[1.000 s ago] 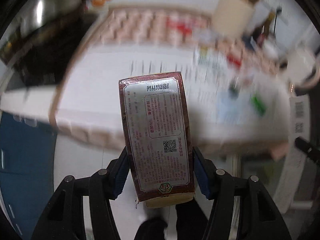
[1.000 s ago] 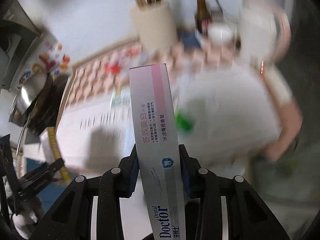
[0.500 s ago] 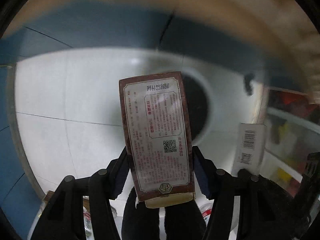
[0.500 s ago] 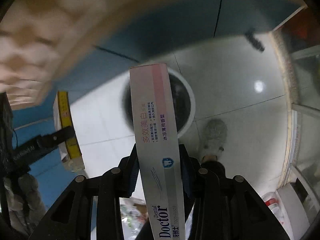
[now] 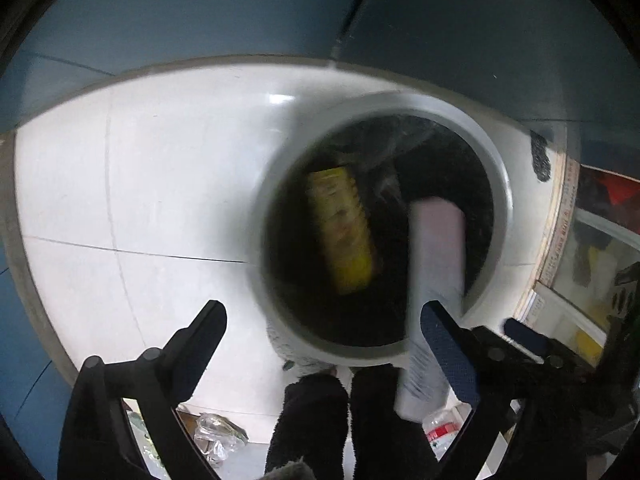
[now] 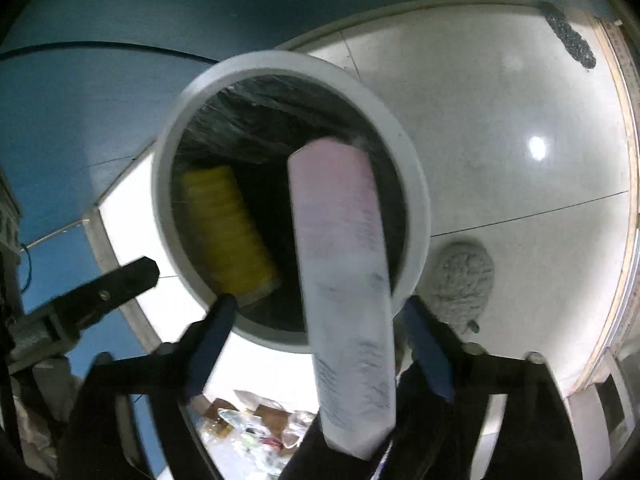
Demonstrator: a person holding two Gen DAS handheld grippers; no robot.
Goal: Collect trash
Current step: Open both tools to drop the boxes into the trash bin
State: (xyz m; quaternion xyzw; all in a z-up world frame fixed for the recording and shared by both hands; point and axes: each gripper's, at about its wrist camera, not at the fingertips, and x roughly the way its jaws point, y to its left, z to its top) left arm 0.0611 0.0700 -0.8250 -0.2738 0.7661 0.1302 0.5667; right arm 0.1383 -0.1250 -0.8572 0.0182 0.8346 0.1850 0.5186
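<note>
- White floor tiles [image 5: 168, 184] meet a blue wall [image 5: 200, 16] at 12 o'clock in both wrist views, and a round white trash bin [image 5: 502, 184] with a dark liner stands on the tiles beneath both tools.
- Left gripper [image 5: 320, 332]: its two blue-padded fingers are spread wide, with nothing between them. Its bin mouth sits at about 1 o'clock from the fingers.
- Yellow box [image 5: 344, 236], motion-blurred, is inside the bin toward its 9 o'clock side; in the right wrist view the same box [image 6: 228, 232] lies against the bin's near-left wall.
- Right gripper [image 6: 320, 328]: its fingers are also wide apart, clear of the carton on both sides.
- Pink-and-white toothpaste carton [image 6: 344, 280], blurred, runs lengthwise between the right gripper's spread fingers, its far end over the bin's opening and its near end at 6 o'clock. Whether it touches anything cannot be told.
- From the left wrist view the carton [image 5: 434, 264] shows at 3 o'clock, crossing the bin's rim just beside the left tool's right finger.
- A grey fuzzy slipper [image 6: 464, 276] rests on the tiles just beside the bin at 4 o'clock in the right wrist view.
</note>
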